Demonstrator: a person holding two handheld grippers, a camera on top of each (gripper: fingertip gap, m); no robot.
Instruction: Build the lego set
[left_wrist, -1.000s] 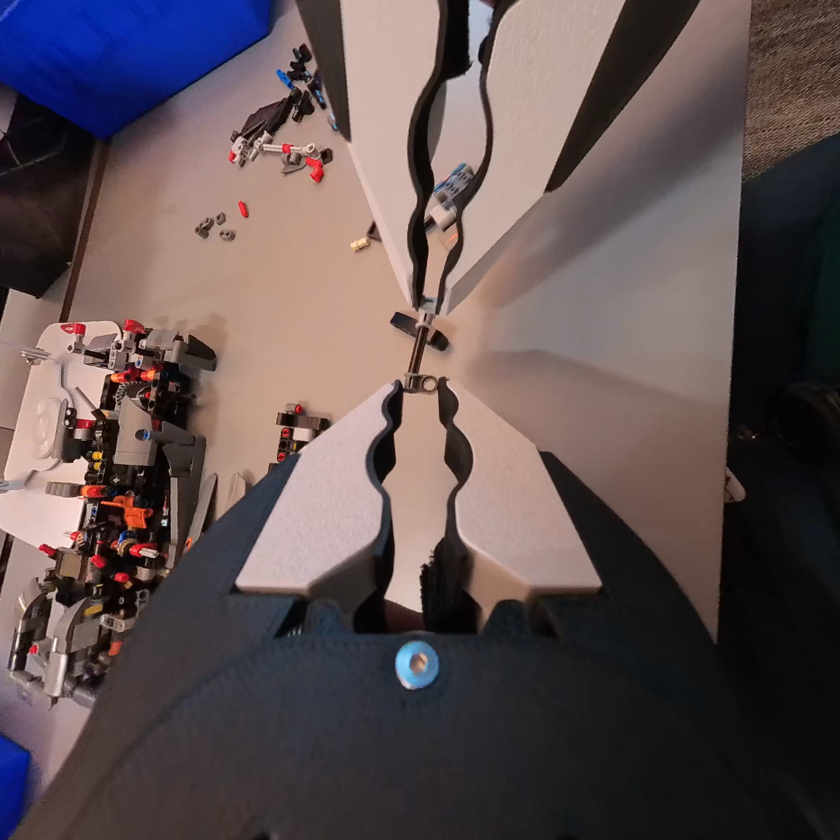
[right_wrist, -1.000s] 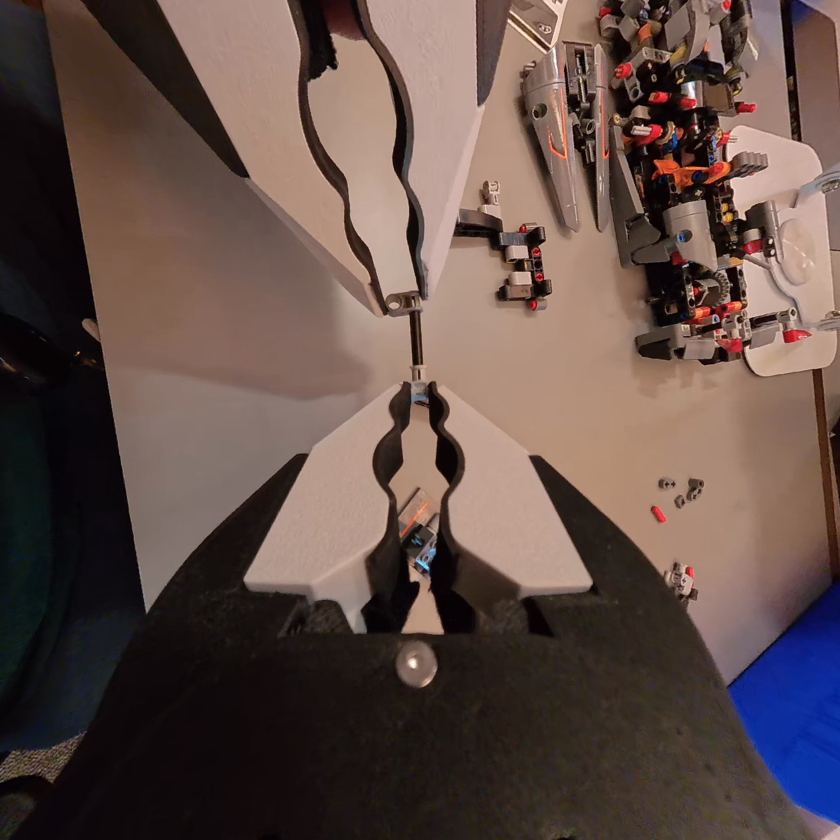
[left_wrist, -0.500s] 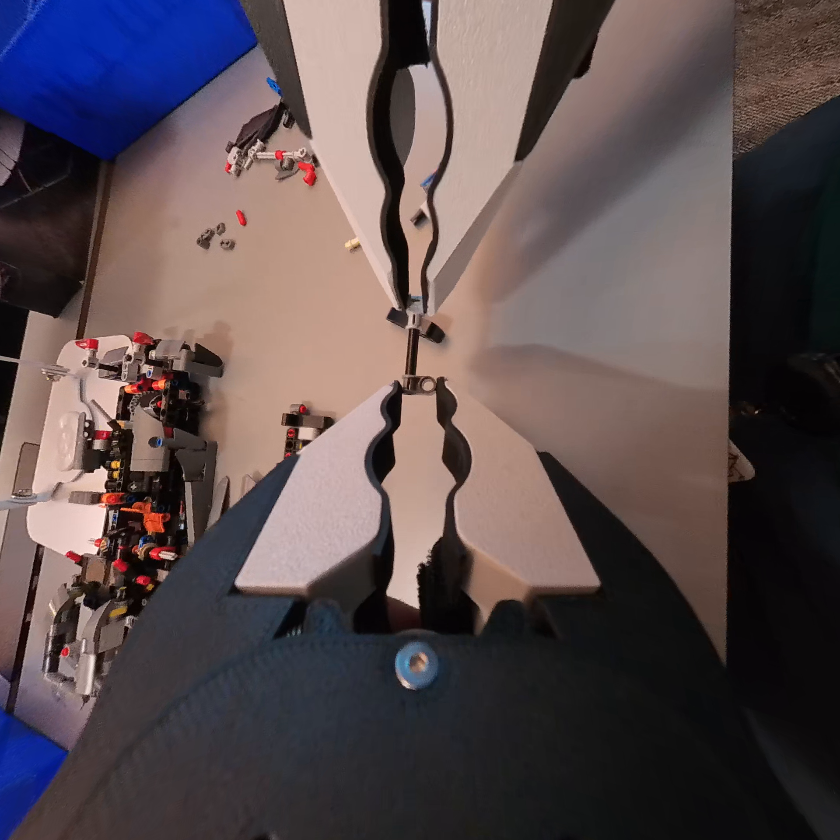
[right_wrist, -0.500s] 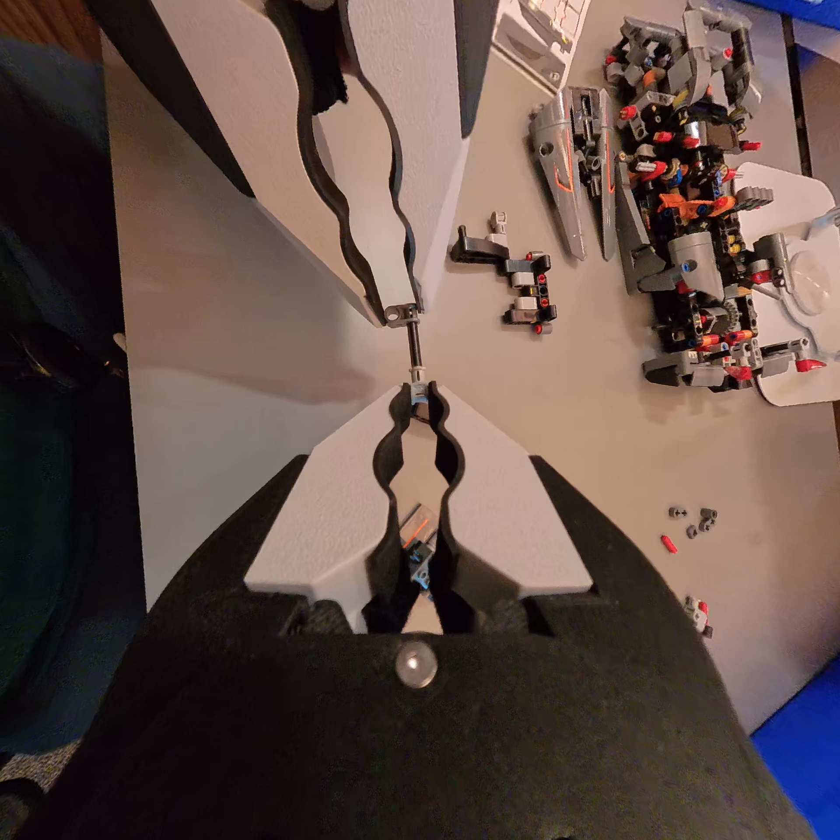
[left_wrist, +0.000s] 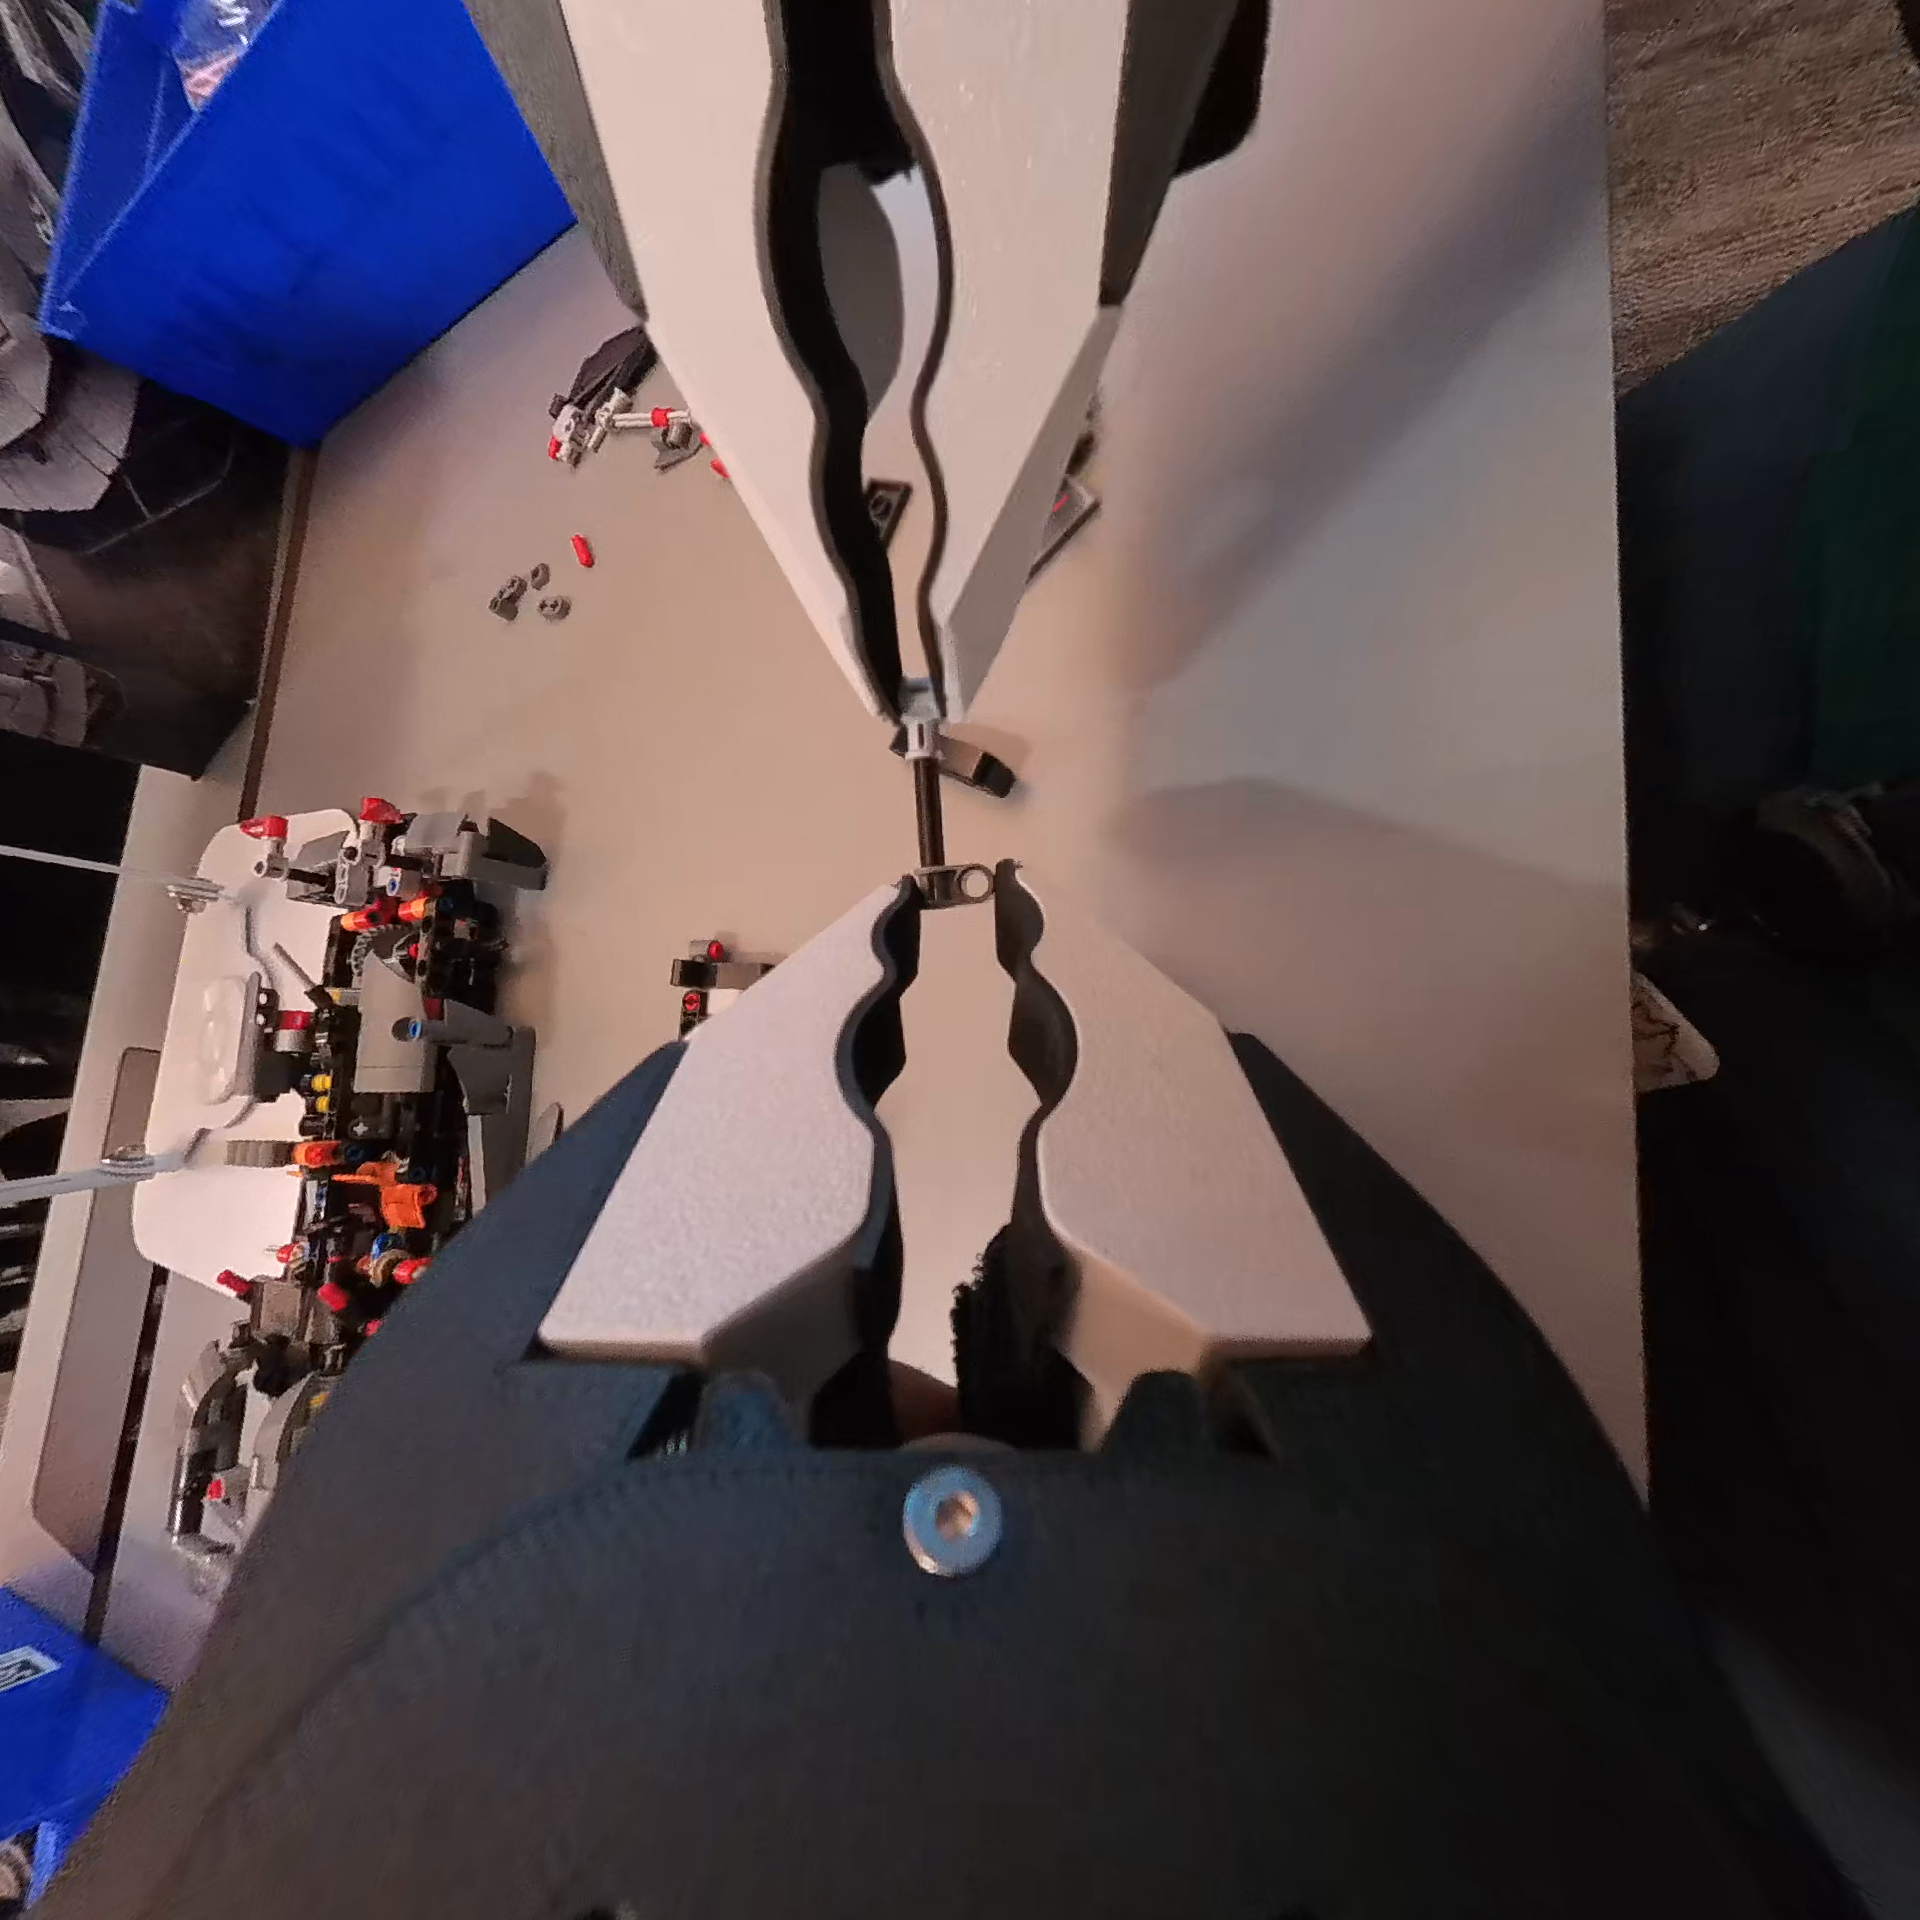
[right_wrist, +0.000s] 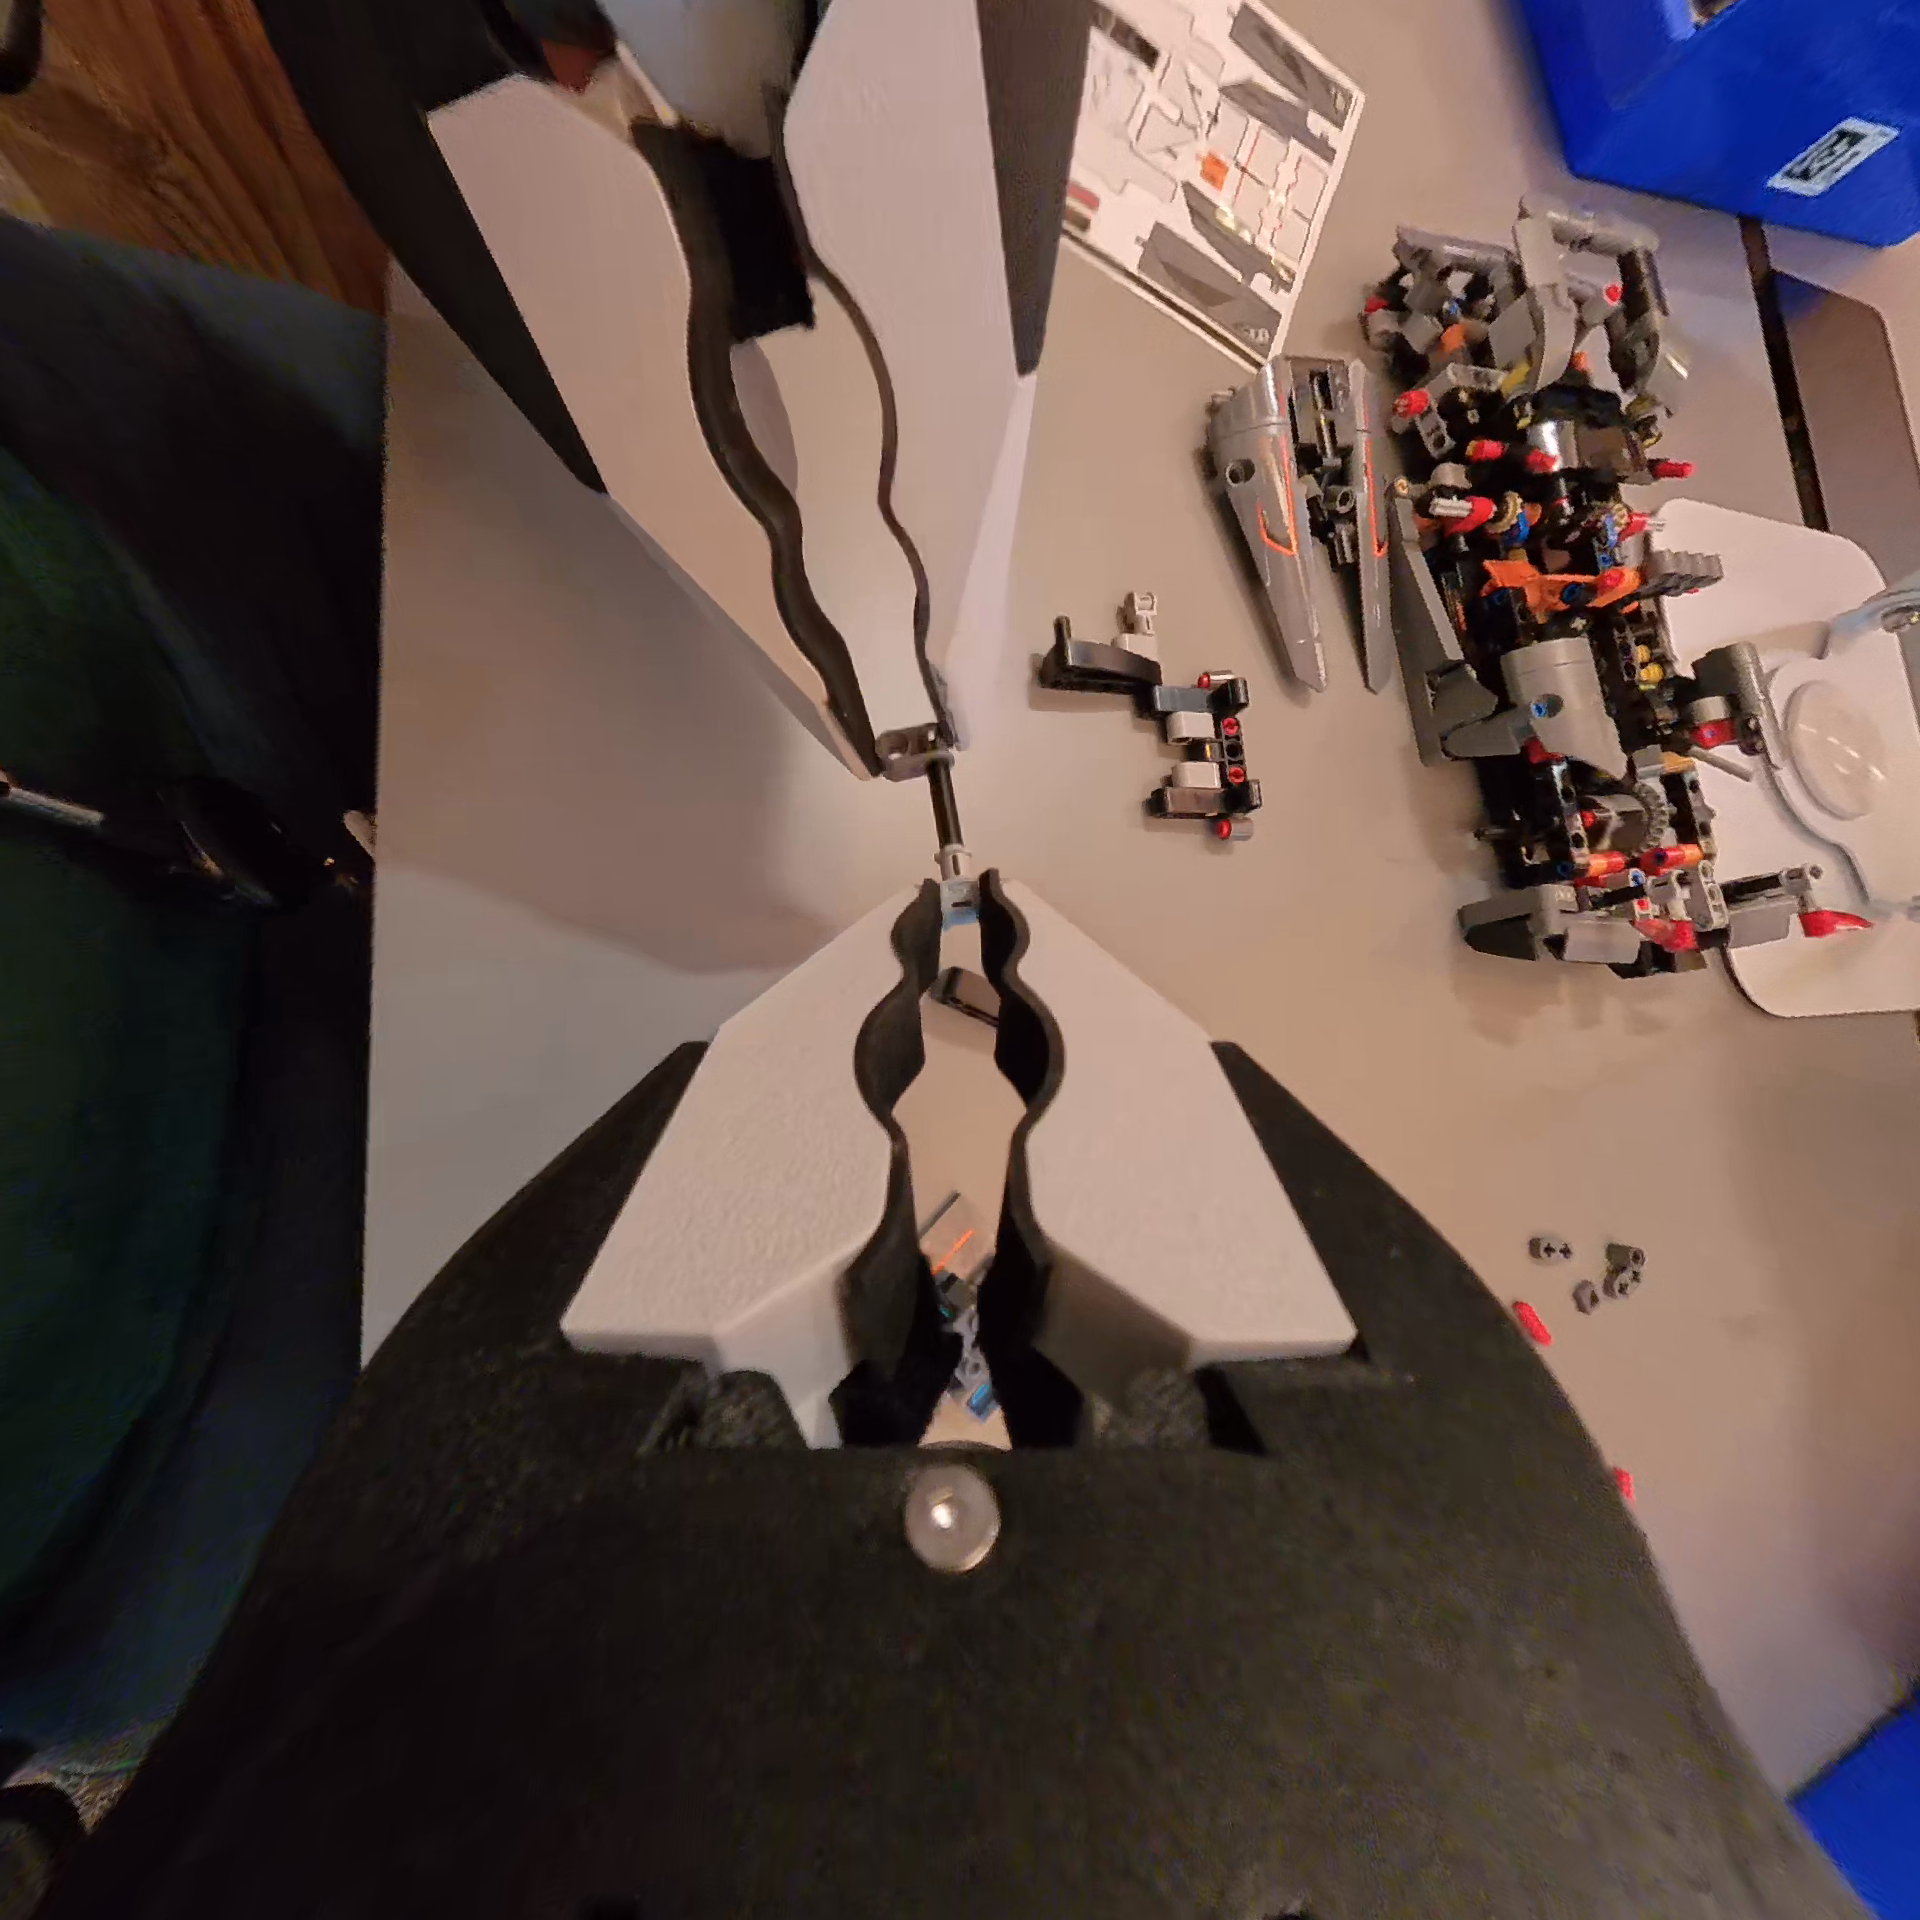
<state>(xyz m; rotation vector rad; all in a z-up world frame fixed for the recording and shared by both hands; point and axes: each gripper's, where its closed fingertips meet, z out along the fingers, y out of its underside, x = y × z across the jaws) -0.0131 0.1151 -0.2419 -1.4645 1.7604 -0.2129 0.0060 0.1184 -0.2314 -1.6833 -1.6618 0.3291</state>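
A short black axle (left_wrist: 928, 816) spans the gap between my two grippers, above the table. My left gripper (left_wrist: 956, 883) is shut on a dark grey connector (left_wrist: 958, 881) at one end of the axle. My right gripper (right_wrist: 961, 894) is shut on a light grey connector (right_wrist: 956, 883) at the other end. In the left wrist view, the right gripper (left_wrist: 920, 701) comes in from the top. In the right wrist view, the left gripper (right_wrist: 914, 743) does the same. The big grey, black and orange lego model (right_wrist: 1558, 675) lies on the table to the side.
A black piece (left_wrist: 977, 767) lies on the table under the axle. A small black and grey subassembly (right_wrist: 1174, 717), grey wing panels (right_wrist: 1288, 520), an instruction sheet (right_wrist: 1205, 177), loose small parts (right_wrist: 1590, 1268) and blue bins (left_wrist: 291, 208) are around. The table edge (right_wrist: 374, 935) is close.
Both grippers keep their hold on the axle's ends and have shifted together. The instruction sheet and more of the far table have come into the right wrist view.
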